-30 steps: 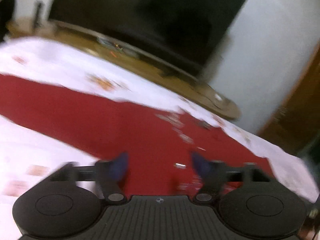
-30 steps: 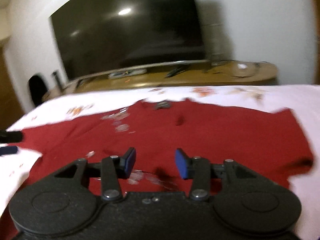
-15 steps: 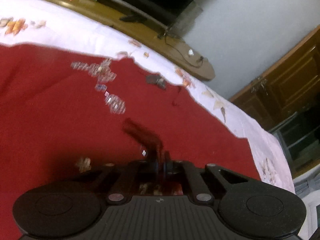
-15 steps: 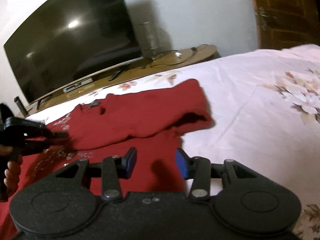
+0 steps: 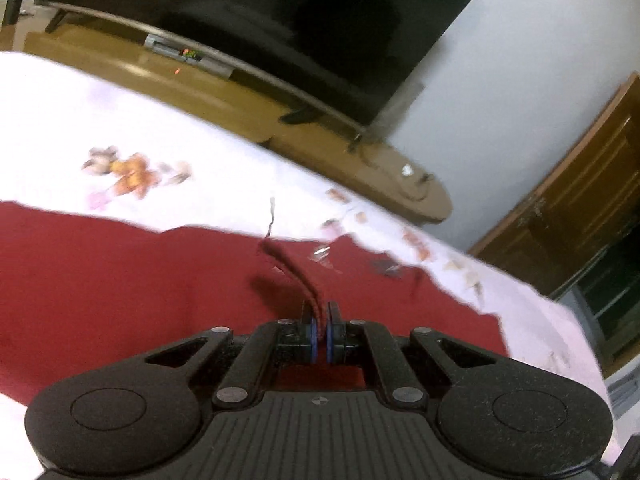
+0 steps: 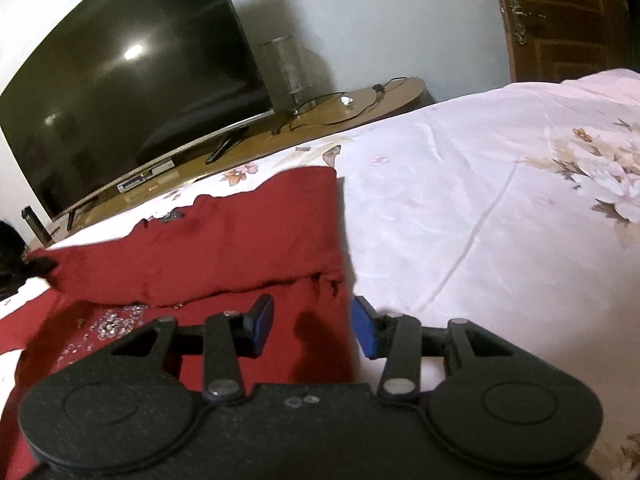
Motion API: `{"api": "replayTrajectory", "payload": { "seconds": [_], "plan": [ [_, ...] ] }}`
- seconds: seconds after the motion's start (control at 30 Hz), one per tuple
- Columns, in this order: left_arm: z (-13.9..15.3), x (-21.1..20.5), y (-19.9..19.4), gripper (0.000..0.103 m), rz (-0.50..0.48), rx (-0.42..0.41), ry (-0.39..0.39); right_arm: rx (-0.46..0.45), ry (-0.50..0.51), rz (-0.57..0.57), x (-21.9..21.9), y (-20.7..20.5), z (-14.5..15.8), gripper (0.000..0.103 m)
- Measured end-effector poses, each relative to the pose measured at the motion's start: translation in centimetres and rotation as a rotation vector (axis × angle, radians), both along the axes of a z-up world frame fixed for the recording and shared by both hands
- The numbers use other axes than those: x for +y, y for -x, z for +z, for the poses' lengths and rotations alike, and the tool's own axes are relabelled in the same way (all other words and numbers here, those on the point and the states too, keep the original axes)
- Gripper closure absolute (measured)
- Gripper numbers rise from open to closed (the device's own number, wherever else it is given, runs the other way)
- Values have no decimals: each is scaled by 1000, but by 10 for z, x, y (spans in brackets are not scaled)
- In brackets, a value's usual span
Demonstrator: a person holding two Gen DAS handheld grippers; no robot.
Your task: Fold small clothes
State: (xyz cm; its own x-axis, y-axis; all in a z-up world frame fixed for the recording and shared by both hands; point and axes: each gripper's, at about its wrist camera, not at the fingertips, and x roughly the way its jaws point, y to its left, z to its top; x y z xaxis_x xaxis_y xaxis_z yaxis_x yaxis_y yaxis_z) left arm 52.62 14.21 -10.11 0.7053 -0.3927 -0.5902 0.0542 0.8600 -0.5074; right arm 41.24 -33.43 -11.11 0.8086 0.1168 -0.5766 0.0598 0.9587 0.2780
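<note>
- Change: half a second ago the right-wrist view showed the right side of the red garment (image 6: 224, 236) partly turned over and rumpled. It now lies folded across the body with a straight right edge. Judgement: the first side fold is nearly complete.
- Left gripper (image 5: 320, 330): jaws together, clamped on a ridge of red fabric at lower centre of the left-wrist view.
- Right gripper (image 6: 312, 326): jaws apart, holding nothing, above the garment's lower right corner.
- Location: the garment lies on the floral bedsheet (image 6: 500, 200), left of centre in the right-wrist view.
- Orientation: the long axis runs from lower left to upper centre, neckline towards the television (image 6: 120, 92).
</note>
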Motion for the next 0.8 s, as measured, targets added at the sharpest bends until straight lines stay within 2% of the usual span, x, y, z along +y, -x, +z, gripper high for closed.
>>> {"api": "replayTrajectory", "payload": {
  "seconds": [0.33, 0.4, 0.47, 0.6, 0.63, 0.7, 0.73, 0.8],
  "plan": [
    [-39, -1, -11, 99, -23, 56, -22, 50, 29, -20, 0, -23, -11, 63],
    [-44, -4, -13, 99, -26, 63, -33, -16, -26, -23, -6, -18, -1, 59],
    [-47, -4, -14, 99, -25, 59, -28, -62, -39, -21, -10, -25, 8, 56],
    [-51, -5, -12, 99, -11, 44, -26, 14, -152, -48, -34, -68, -3, 55],
    [-51, -5, -12, 99, -7, 41, -24, 41, -175, -46, -38, -77, -9, 58],
    [-51, -6, -10, 99, -1, 24, -32, 66, -199, -9, -41, -86, -20, 98],
    [-51, -7, -8, 99, 5, 15, -40, 77, -163, 4, -39, -88, -24, 97],
    [-51, -9, -5, 99, 14, 1, -72, 68, -160, -5, -39, -84, -26, 98]
  ]
}}
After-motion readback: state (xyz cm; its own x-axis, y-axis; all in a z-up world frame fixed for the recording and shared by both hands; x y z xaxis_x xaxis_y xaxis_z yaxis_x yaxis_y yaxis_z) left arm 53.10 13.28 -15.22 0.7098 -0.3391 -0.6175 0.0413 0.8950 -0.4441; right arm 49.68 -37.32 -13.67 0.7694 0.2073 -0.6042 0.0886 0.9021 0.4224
